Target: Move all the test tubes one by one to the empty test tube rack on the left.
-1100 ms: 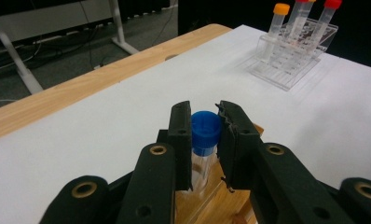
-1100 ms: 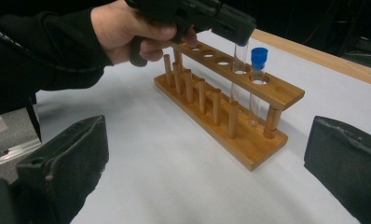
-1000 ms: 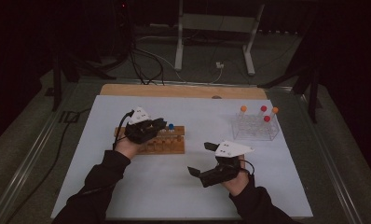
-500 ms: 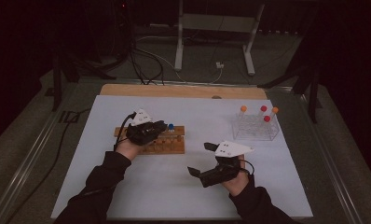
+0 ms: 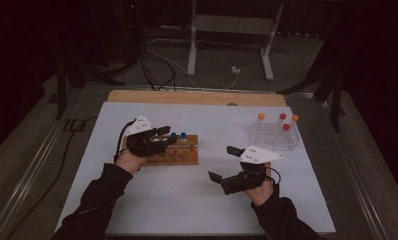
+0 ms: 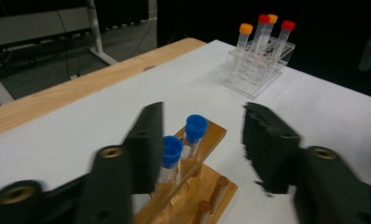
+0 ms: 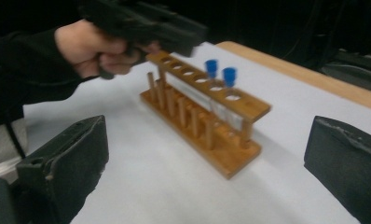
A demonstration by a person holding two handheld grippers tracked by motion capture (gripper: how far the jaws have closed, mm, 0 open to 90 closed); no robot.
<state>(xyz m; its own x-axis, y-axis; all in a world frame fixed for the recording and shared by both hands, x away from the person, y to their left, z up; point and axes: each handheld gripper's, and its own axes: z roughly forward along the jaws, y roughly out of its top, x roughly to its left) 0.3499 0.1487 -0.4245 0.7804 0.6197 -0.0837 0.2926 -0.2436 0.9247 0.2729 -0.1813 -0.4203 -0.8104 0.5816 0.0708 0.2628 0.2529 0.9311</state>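
A wooden rack [image 5: 173, 154] lies left of centre on the white table, with two blue-capped tubes [image 5: 179, 136] upright at its far end. My left gripper [image 5: 168, 136] hovers over the rack's left part, open, jaws pointing right at those tubes. In the left gripper view the blue tubes [image 6: 183, 140] stand just beyond and beside the left jaw of the open gripper [image 6: 200, 111], which holds nothing. My right gripper [image 5: 222, 163] is open above the table, right of the rack. The right gripper view faces the rack [image 7: 207, 126] and blue tubes [image 7: 221, 71] between its wide jaws.
A clear plastic rack [image 5: 274, 136] at the back right holds several orange- and red-capped tubes [image 6: 263, 32]. A bare wooden strip [image 5: 197, 97] runs along the table's far edge. Beyond it stand a metal stand and cables on the floor.
My left gripper has drawn slightly to the left along the wooden rack. The right gripper has hardly moved.
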